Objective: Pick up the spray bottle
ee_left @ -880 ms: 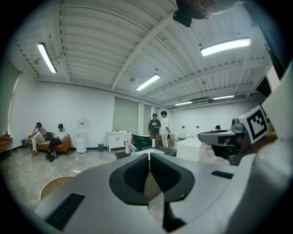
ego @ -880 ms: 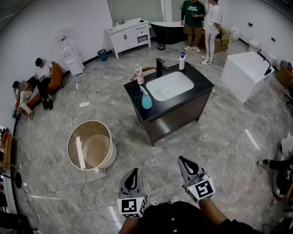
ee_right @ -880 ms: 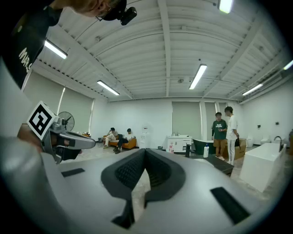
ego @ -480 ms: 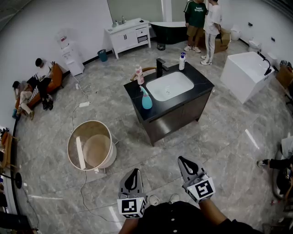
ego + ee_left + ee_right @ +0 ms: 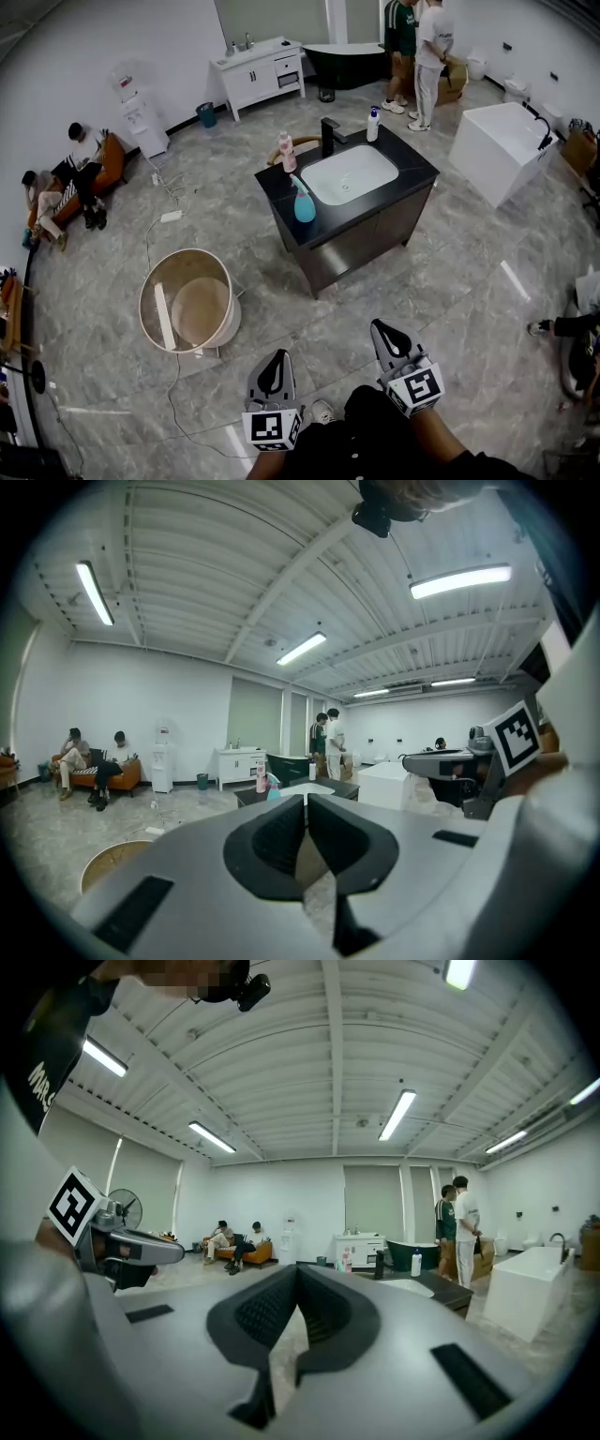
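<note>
Your translucent blue plastic spray bottle shares the glossy black vanity top with a pink plastic bottle and a white oval basin. Underfoot you have grey veined marble floor tiles; the round wooden tub is pale tan.

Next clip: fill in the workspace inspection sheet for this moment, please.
Surface: black vanity top with a white basin, standing well ahead of the person on a grey tiled floor.
Job's things: blue spray bottle upright near the top's left edge, untouched.
Clutter: pink bottle, white blue-capped bottle, black tap.
Grippers: left gripper and right gripper both shut, empty.
Cables: white floor cable; thin one beside the round wooden tub.
Surroundings: two people standing, two seated on an orange sofa, white bathtub.
</note>
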A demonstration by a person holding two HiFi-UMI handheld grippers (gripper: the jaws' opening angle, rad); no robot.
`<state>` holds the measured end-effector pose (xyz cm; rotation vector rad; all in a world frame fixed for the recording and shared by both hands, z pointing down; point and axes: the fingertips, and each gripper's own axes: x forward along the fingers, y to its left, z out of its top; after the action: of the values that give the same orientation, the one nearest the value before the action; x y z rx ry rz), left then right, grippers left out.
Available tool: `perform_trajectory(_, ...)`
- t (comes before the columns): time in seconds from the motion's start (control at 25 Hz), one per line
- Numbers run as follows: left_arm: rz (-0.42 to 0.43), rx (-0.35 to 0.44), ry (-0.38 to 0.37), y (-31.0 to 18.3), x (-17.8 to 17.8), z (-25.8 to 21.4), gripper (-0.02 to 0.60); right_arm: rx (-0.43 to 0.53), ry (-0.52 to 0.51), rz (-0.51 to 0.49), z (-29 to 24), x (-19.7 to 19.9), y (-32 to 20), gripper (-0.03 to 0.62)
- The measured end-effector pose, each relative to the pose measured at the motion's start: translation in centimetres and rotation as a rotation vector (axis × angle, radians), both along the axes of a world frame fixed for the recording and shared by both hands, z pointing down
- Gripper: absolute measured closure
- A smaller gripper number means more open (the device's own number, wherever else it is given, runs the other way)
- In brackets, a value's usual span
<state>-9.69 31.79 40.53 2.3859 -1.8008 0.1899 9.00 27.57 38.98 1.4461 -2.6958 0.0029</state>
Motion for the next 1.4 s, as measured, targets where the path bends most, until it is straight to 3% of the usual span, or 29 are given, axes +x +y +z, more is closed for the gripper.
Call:
perform_trajectory(0.36, -0.004, -0.051, -0.008, -2.5, -2.1, 2.6, 0.561, -0.017, -0.009, 0.011, 1.6, -1.0, -3.3, 0.599)
perform_trajectory(0.68, -0.030, -0.049, -0.025, -13.0, -2.6, 3.2, 0.561, -0.022, -0.011, -0.020, 2.7, -1.5, -14.2, 0.599)
perform_trajectory(0.96, -0.071, -0.007, -0.042, -23.8, -2.5, 0.8, 0.561, 0.013, -0.010, -0.061, 1.2, -1.5, -25.2, 0.599)
perform_trajectory(1.4, -0.111, -0.069, -0.028, -30.3, -2.7, 2.5, 0.561, -0.042, -0.004, -0.114, 3.0, -3.3, -32.9, 0.599)
